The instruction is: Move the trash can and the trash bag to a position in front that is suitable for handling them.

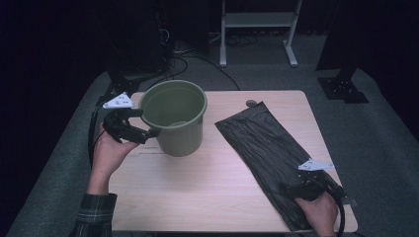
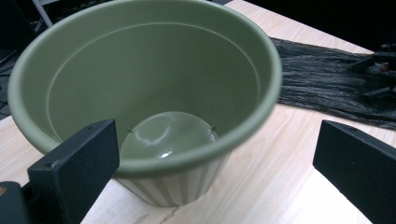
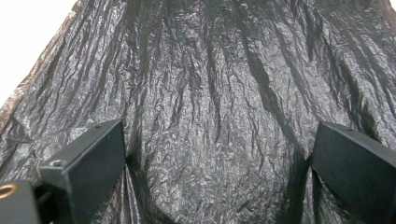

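Note:
An empty olive-green plastic pot (image 1: 174,117) stands upright on the left half of the wooden table (image 1: 197,197). My left gripper (image 1: 148,123) is open at the pot's left side, level with its rim. In the left gripper view the pot (image 2: 154,84) sits just ahead of the wide-apart jaws of the left gripper (image 2: 217,135), with nothing held. A flat, wrinkled black plastic bag (image 1: 269,150) lies diagonally across the right half. My right gripper (image 1: 289,190) hovers open over the bag's near end. The bag (image 3: 210,93) spreads beneath the right gripper (image 3: 217,140).
A small brown disc (image 1: 251,103) lies at the table's far edge beside the bag's far corner. Behind the table stand a white frame (image 1: 259,19), floor cables (image 1: 183,61) and a black stand base (image 1: 346,89). Bare wood lies between the pot and the bag.

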{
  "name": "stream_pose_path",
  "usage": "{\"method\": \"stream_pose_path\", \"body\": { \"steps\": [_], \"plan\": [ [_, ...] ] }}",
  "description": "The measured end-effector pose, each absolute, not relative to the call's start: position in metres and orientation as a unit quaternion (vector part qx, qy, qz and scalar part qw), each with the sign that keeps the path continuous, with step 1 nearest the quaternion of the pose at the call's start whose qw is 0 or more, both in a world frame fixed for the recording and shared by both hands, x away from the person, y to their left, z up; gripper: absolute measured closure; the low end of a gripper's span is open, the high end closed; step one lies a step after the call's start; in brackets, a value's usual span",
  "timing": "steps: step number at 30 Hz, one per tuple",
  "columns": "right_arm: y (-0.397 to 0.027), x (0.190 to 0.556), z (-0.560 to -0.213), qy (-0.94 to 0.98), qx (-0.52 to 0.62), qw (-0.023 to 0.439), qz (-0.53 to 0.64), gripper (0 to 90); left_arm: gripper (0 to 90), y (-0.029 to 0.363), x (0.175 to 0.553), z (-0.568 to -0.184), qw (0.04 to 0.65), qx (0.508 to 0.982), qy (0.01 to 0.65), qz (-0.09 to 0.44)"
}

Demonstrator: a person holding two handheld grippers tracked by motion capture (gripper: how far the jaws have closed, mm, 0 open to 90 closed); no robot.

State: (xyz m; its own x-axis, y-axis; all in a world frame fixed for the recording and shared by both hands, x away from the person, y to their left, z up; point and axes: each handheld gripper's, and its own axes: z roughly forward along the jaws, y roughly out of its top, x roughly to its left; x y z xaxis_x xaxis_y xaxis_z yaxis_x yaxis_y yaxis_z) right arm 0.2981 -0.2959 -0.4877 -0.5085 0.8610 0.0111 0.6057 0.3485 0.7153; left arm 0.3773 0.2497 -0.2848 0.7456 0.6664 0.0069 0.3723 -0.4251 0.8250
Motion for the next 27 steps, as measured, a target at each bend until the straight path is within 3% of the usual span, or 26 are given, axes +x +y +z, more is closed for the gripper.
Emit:
{"method": "stream_pose_path", "body": {
  "steps": [27],
  "plan": [
    [-0.296, 0.298, -0.488, 0.799, 0.459, 0.188, 0.340, 1.8, 0.0, 0.270, 0.438, -0.301, 0.393, 0.829, 0.357, 0.173]
  ]
}}
